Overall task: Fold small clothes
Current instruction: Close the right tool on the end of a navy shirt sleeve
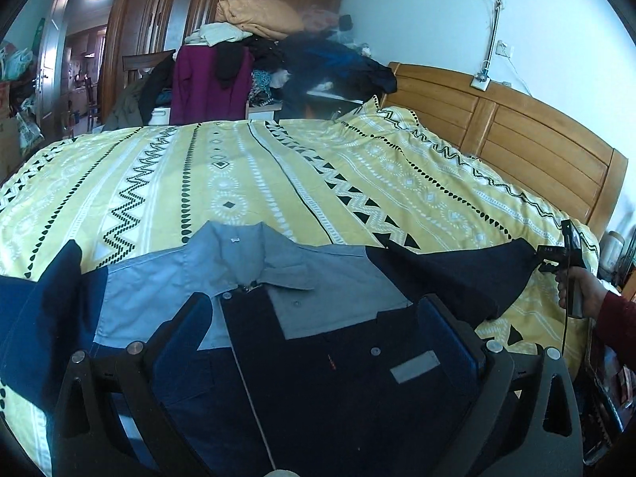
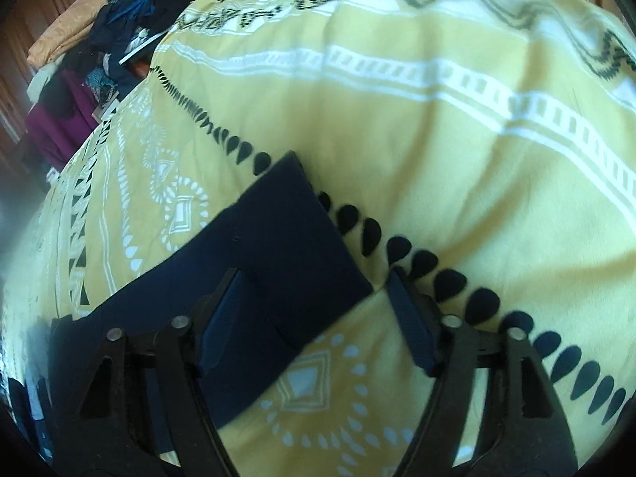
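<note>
A navy shirt with a grey-blue yoke and collar lies front up on the yellow patterned bedspread, both sleeves spread out. My left gripper is open above the shirt's chest, one finger on each side of the button placket, holding nothing. At the end of the shirt's right sleeve a hand holds my right gripper. In the right wrist view that gripper is open, with the navy sleeve cuff lying between its fingers, nearer the left one.
The bedspread stretches far beyond the shirt. A wooden headboard runs along the right. A pile of clothes stands behind the bed in front of a wooden wardrobe. A doorway opens at the far left.
</note>
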A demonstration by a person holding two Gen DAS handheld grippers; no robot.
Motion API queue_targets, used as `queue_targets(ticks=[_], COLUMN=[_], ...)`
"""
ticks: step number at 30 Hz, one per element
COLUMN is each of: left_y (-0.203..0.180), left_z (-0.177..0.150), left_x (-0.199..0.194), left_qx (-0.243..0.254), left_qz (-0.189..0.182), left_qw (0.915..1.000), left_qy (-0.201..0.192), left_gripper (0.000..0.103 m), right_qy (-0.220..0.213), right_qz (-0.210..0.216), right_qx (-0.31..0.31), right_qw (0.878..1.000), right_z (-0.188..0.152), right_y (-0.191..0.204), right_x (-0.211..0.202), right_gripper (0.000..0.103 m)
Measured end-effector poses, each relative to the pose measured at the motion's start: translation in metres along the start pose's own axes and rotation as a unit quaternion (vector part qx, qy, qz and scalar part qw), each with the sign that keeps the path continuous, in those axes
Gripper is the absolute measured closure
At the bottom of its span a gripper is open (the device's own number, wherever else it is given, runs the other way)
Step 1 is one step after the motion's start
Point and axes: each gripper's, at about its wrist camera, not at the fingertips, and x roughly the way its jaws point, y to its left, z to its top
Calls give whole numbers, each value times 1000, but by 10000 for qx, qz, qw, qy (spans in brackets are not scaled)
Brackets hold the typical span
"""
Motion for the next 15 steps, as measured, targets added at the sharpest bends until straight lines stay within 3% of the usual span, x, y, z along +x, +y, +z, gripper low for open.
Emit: queue_targets(ticks=[1, 2, 3, 5, 7, 11, 15], left_y=[1, 2, 2, 7, 17, 45, 73], left_z=[0, 2, 3, 4, 4, 6, 6], left_x=[2, 1, 0, -4, -11, -32, -66], left_qx=[-18, -12, 3, -23, -92, -382, -525], left_qz=[13, 35, 68, 109, 187, 315, 540], left_qw=[10000, 10000, 10000, 9999, 9997, 9982, 9953], left_qy=[-2, -5, -4, -36, -110, -336, -604], left_gripper=[0, 0, 0, 0, 0, 0, 0], right_qy=[-12, -38, -101, -378, -637, -897, -500], right_qz=[-3, 97, 347, 1042, 1859, 3300, 4128], right_qx=[-73, -47, 39, -27, -276, -1186, -1862], right_qw=[10000, 9999, 9993, 9938, 9801, 9322, 8902], right_z=[-1, 7, 15, 19, 17, -14, -79], right_y=[1, 7, 19, 51, 102, 251, 381], right_x=[-4, 2, 7, -21, -61, -124, -131], right_gripper=[81, 100, 100, 100, 100, 99, 99])
